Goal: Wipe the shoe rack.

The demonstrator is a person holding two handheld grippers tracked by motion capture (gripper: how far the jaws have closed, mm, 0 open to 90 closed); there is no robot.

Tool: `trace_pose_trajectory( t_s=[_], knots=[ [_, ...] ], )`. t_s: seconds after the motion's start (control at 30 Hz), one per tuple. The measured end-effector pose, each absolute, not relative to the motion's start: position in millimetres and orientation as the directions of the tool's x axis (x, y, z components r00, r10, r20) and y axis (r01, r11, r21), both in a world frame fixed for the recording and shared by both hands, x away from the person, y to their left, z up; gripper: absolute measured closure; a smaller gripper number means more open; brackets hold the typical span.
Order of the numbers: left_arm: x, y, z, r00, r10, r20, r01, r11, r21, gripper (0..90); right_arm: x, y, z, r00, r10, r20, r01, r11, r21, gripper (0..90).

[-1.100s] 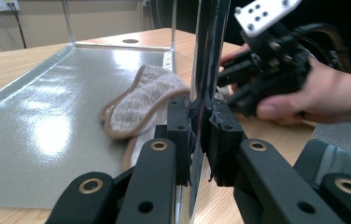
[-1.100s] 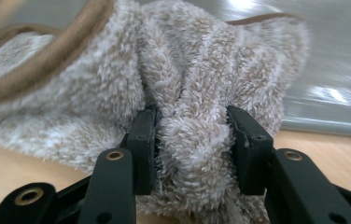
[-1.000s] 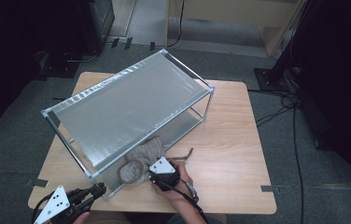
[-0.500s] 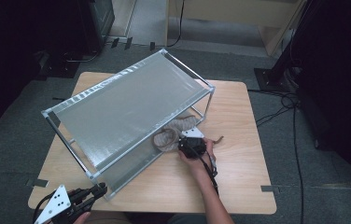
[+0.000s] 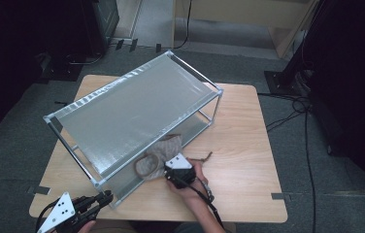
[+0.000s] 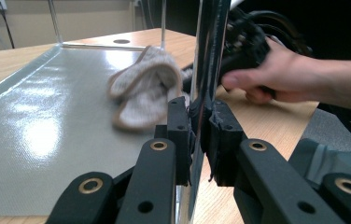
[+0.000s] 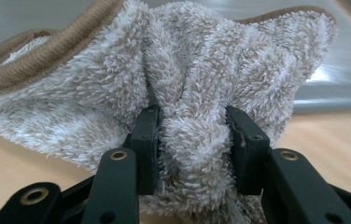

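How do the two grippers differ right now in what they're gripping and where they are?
The left gripper is clamped on the thin metal edge of the rack at its near corner; the right gripper pinches a bunched fold of fluffy beige cloth. The left gripper's jaws stand almost together, the right gripper's wider, around the thick fold. In the high view, the left sits at the table's near edge, the right farther in by the lower shelf. Both have black jaws.

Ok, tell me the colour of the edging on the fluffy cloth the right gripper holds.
Tan-brown edging on a pale beige fluffy cloth; clearest in the right gripper view.
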State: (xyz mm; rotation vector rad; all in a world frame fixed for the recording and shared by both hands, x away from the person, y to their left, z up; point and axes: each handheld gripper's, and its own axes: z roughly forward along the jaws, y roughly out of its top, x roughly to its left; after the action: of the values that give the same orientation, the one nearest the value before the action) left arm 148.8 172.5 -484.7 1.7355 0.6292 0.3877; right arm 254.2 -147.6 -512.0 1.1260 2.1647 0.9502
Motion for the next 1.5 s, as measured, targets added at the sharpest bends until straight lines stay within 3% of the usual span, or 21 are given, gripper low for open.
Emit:
trace_pose_trajectory(
  t_s=[0.2,0.33,0.4,0.57,0.9,1.13,1.17,1.5],
  knots=[
    [149.6,171.6,-485.0,0.796,0.6,-0.073,0.208,-0.159,0.965,81.2,224.2,-112.9,-512.3,-0.606,0.788,-0.11,0.438,0.446,0.78,60.3],
    [149.6,172.3,-485.0,0.794,0.603,-0.075,0.211,-0.157,0.965,81.2,202.6,-86.2,-512.2,-0.696,0.703,-0.146,0.356,0.515,0.78,60.0],
    [149.7,172.6,-485.0,0.793,0.604,-0.074,0.21,-0.158,0.965,81.2,201.5,-84.1,-513.0,-0.706,0.684,-0.186,0.322,0.543,0.775,60.0],
    [149.9,172.9,-485.3,0.795,0.603,-0.072,0.208,-0.159,0.965,81.3,217.7,-94.2,-515.0,-0.677,0.723,-0.142,0.358,0.491,0.794,60.0],
    [149.9,173.2,-485.4,0.798,0.599,-0.071,0.207,-0.161,0.965,81.4,271.8,-140.0,-514.3,-0.5,0.856,-0.136,0.472,0.401,0.785,60.4],
    [149.7,173.3,-485.5,0.798,0.599,-0.065,0.202,-0.165,0.965,81.4,310.8,-188.7,-514.4,-0.299,0.947,-0.117,0.551,0.271,0.789,60.4],
    [149.6,173.1,-485.5,0.799,0.598,-0.065,0.202,-0.165,0.965,81.5,317.0,-205.4,-512.9,-0.236,0.966,-0.11,0.567,0.229,0.791,60.6],
    [150.5,170.9,-485.8,0.798,0.598,-0.072,0.206,-0.159,0.966,81.4,287.4,-292.2,-514.3,-0.079,0.992,-0.095,0.568,0.123,0.814,60.9]
  ],
)
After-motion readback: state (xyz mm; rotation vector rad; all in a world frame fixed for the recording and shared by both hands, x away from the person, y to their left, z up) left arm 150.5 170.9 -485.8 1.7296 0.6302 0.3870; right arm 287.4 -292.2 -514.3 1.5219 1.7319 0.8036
